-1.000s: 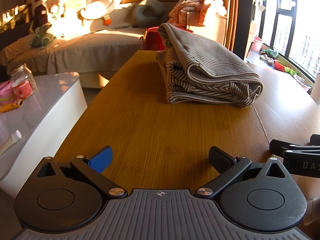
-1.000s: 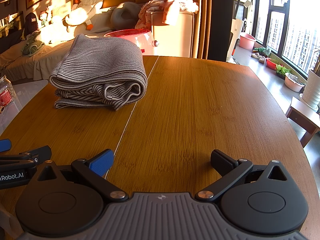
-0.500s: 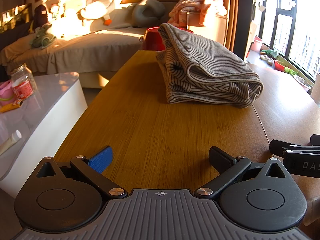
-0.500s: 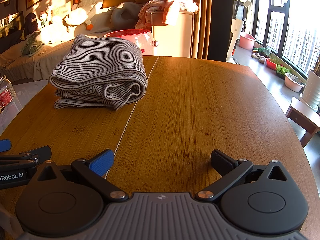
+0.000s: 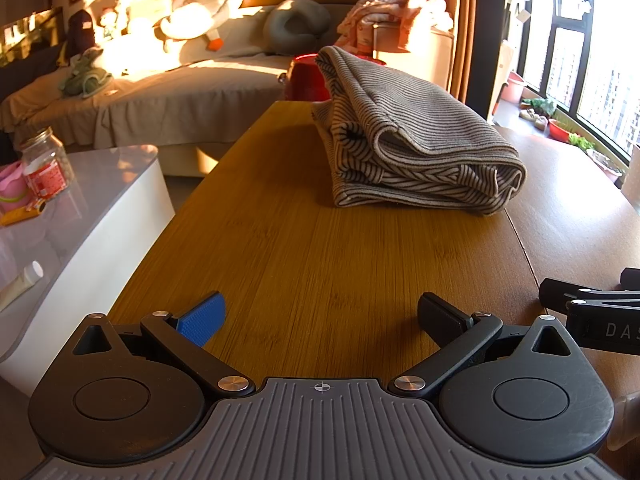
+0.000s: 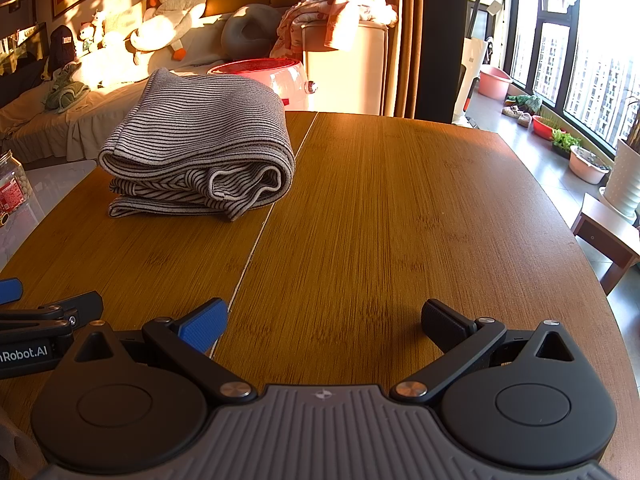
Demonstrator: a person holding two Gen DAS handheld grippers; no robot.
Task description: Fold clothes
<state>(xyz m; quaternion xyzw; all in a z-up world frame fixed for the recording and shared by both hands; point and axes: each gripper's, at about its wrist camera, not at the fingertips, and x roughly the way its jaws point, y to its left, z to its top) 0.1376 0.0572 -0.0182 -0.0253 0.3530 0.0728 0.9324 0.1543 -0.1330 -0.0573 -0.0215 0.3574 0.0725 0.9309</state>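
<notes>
The grey striped knit garment (image 5: pixel 420 136) lies folded in a thick bundle on the far left part of the brown bamboo-grain wooden table (image 6: pixel 400 220), well apart from both tools; in the right wrist view it sits in the upper left of the frame (image 6: pixel 200 152), just left of the table's centre seam.

Nearest, at the bottom of each frame, the left gripper (image 5: pixel 320 316) and the right gripper (image 6: pixel 324 320) hang low over bare wood with their fingers spread wide and nothing between them. Each has one blue pad (image 5: pixel 202 318) and one black pad (image 5: pixel 440 316). The right tool's black body pokes in at the right edge of the left wrist view, so the two are side by side. Nothing lies between the grippers and the garment.

At the left of the left wrist view, beside the table, a white glossy-topped low counter (image 5: pixel 100 200) carries a clear glass jar with a red label (image 5: pixel 46 164), a pink plastic cup (image 5: pixel 12 188) and a white tube (image 5: pixel 20 284); the contents cannot be told.

Beyond the garment, a red round plastic basin (image 6: pixel 264 76) shows behind the table's far edge. Further back, a beige-covered bed (image 5: pixel 160 92) holds a white plush goose (image 5: pixel 204 12) and a grey neck pillow (image 5: pixel 296 24), and a pile of pink clothes (image 6: pixel 336 4) tops a white cabinet (image 6: pixel 348 68).
</notes>
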